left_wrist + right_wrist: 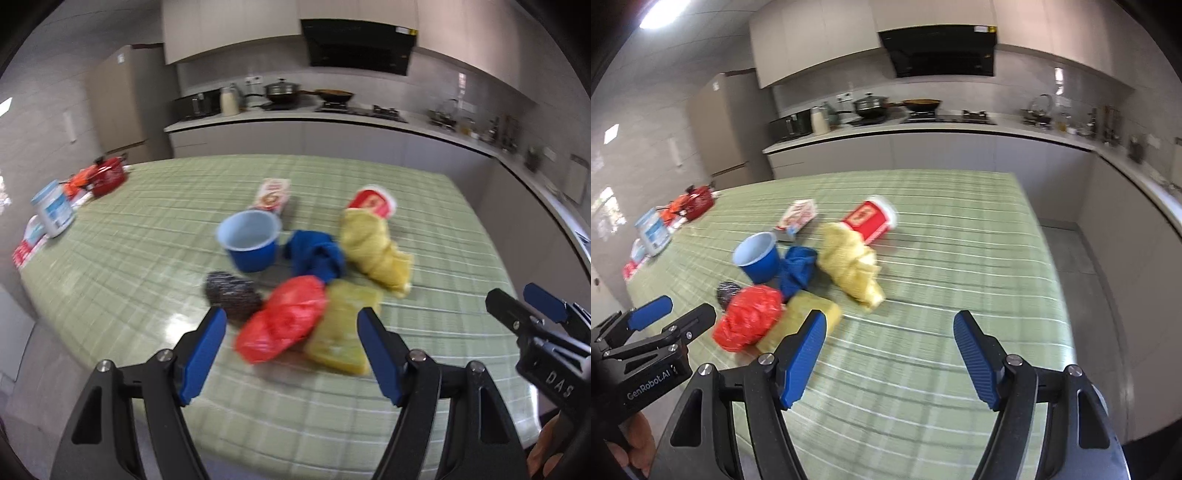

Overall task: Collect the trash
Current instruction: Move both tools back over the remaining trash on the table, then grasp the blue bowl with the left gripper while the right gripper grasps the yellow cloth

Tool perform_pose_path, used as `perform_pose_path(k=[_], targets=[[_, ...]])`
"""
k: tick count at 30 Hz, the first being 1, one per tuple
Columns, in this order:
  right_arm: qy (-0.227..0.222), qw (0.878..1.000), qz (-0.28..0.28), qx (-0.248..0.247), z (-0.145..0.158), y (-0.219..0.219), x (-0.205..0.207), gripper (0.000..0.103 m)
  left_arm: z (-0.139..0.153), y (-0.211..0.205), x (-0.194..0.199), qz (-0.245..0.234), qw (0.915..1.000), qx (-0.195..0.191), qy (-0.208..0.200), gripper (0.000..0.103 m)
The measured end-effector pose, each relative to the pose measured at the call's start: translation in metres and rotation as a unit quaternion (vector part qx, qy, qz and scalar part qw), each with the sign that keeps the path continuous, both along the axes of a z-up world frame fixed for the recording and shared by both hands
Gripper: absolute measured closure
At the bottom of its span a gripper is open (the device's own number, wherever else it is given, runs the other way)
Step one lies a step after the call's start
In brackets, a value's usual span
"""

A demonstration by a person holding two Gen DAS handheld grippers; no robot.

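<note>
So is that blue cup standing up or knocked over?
Standing upright. The blue cup rests on its base with the open mouth facing up, and looks empty inside.

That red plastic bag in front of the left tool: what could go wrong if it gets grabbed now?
The red plastic bag lies against the yellow sponge and steel scourer, so the open left tool might pinch a neighbour too. Pulling the bag could also nudge the blue cup close behind. The image is blurred, so aim may be off.

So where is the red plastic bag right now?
The red plastic bag lies on the green table, between the steel scourer and yellow sponge, just ahead of the open left hand-held gripper.
</note>
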State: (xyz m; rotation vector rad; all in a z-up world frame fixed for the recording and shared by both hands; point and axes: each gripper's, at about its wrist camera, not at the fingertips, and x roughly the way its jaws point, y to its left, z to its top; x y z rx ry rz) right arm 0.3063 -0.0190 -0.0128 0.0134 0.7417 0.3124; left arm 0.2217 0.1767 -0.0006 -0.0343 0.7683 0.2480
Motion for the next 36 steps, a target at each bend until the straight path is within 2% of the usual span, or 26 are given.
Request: perform_pose_path(k=[2,6,12,23,26,32,36], targets=[[0.003,1.0,0.013,0.002,-0.003,0.01,0.003,0.03,-0.003,0.008,0.002,0.011,0.9999,0.009,0.006,0.028],[0.006,1.0,0.024,0.005,-0.006,0.022,0.008,0.03,-0.007,0.023,0.0,0.025,0.9996,0.001,0.012,0.028],[0.002,1.0,0.017,0.003,-0.003,0.044,0.014,0.03,-0.006,0.046,0.004,0.02,0.9998,-0.004,0.007,0.028],[0.009,0.997,-0.077,-0.002,-0.005,0.102,0.044,0.027,-0.011,0.111,0.065,-0.066,0.9974,-0.026,0.011,0.028],[0.013,0.994,-0.106,-0.002,-0.009,0.11,0.05,0.027,-0.014,0.12,0.085,-0.09,0.9957,-0.02,0.013,0.028],[0.03,0.991,-0.13,-0.009,-0.019,0.112,0.064,0.026,-0.025,0.112,0.101,-0.135,0.99,-0.032,0.026,0.028],[0.034,0.991,-0.126,-0.015,-0.026,0.114,0.075,0.026,-0.04,0.103,0.108,-0.141,0.9887,-0.031,0.04,0.027]])
